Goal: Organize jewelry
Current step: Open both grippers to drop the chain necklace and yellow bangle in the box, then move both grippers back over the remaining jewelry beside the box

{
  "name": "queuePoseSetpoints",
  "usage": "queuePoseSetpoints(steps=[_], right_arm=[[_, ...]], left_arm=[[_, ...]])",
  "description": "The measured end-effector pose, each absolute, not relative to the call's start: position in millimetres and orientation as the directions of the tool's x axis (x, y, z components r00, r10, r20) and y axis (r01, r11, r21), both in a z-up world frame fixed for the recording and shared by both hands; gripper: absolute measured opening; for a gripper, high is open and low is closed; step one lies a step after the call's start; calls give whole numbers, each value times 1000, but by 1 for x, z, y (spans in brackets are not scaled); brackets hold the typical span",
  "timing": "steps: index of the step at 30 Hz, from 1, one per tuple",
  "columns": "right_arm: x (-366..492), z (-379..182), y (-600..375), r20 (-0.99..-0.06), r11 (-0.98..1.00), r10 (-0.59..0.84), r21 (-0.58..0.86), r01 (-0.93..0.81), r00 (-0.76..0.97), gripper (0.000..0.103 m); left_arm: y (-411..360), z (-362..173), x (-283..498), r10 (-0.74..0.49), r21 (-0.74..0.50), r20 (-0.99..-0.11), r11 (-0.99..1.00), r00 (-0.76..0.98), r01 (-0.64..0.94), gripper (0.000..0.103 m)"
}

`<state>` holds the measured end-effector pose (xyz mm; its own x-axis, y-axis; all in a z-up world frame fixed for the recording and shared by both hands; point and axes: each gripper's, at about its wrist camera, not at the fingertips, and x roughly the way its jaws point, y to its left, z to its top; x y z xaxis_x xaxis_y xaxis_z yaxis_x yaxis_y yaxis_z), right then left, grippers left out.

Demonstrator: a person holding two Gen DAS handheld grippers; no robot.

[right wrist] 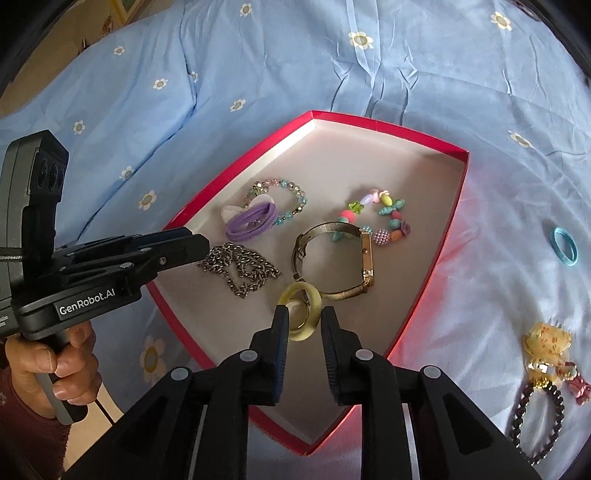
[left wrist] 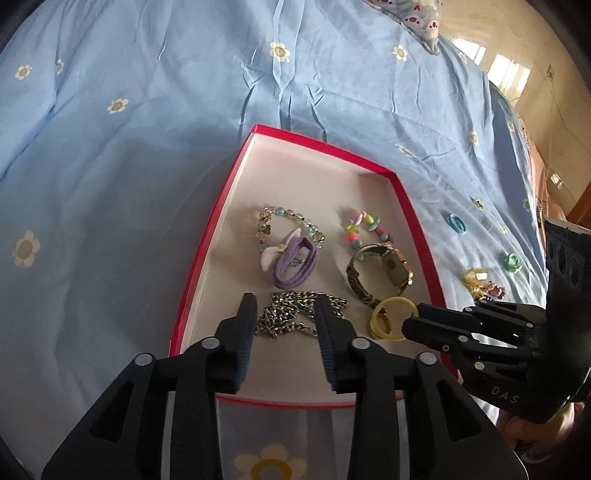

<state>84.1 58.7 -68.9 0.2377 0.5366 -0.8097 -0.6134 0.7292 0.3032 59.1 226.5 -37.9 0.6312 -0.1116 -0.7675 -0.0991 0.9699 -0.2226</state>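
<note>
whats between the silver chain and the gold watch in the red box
In the right wrist view, only bare box floor separates the silver chain from the gold watch; the yellow rings sit just below that gap, by the watch strap.

place: likely home bedroom | cue: flowered blue bedsheet [left wrist: 147, 129], pillow [left wrist: 417, 18]

My left gripper [right wrist: 201, 249] is matte black plastic with ribbed dark-blue pads, round silver rivets along its linkage, white "GenRobot.AI" lettering on the body and a grey trigger beneath. My right gripper [left wrist: 410, 321] matches it, embossed "DAS". The hand [right wrist: 55, 363] on the left grip wears a dark maroon knit sleeve [right wrist: 26, 443].
</note>
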Motion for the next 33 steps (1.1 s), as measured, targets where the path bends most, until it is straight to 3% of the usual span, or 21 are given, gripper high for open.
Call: queuePoseSetpoints(steps=[6, 10, 17, 22, 33], right_arm=[[78, -57, 34, -786, 745, 555, 322, -584, 274, 21], [74, -47, 5, -766, 769, 559, 336, -544, 317, 27], [70, -35, -55, -744, 822, 536, 351, -449, 399, 32], [66, -40, -106, -747, 862, 495, 360, -356, 444, 37], [52, -52, -192, -757, 910, 410, 373, -178, 508, 38]], left_arm=[[218, -26, 51, -94, -210, -750, 973, 655, -101, 58], [209, -21, 45, -95, -208, -742, 974, 664, -94, 65], [181, -12, 38, -102, -187, -734, 981, 671, -56, 89], [151, -11, 38, -114, -161, -745, 987, 658, -11, 92], [79, -16, 47, -138, -89, -767, 990, 626, 109, 93]])
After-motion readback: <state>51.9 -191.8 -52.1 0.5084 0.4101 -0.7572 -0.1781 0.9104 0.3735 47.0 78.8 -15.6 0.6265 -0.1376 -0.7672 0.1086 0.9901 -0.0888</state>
